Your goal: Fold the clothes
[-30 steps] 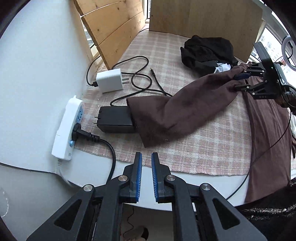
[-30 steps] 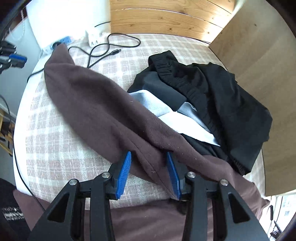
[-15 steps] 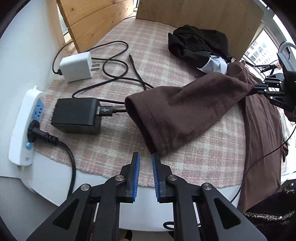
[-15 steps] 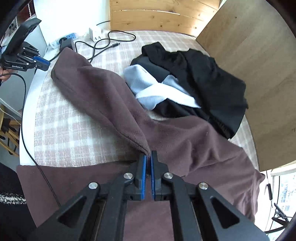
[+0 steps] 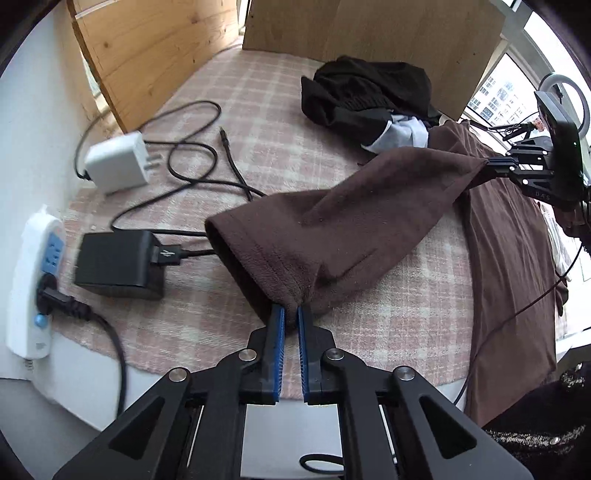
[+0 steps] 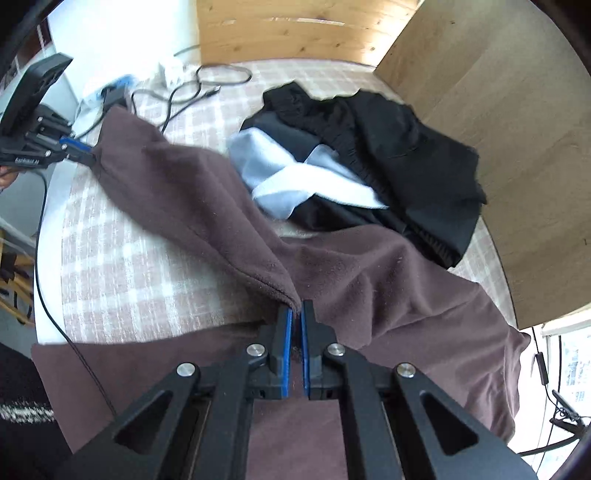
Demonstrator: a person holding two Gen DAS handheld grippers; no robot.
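A brown fleece garment (image 5: pixel 509 258) lies over the right side of the checked table and hangs off the near edge. Its sleeve (image 5: pixel 332 236) stretches across the table between my grippers. My left gripper (image 5: pixel 288 314) is shut on the sleeve cuff; it also shows in the right wrist view (image 6: pixel 79 153). My right gripper (image 6: pixel 295 314) is shut on the sleeve's upper edge near the shoulder; it shows in the left wrist view (image 5: pixel 491 166). The sleeve (image 6: pixel 184 199) is slightly lifted.
A black and light-blue clothes pile (image 6: pixel 362 177) lies at the back by the wooden boards (image 5: pixel 369 26). A black adapter (image 5: pixel 118 262), white charger (image 5: pixel 118 162), cables (image 5: pixel 199 162) and a white power strip (image 5: pixel 33 280) sit at the left.
My left gripper moved forward and shut on the sleeve cuff. My right gripper shut on the sleeve's upper end and pulled it back and up.
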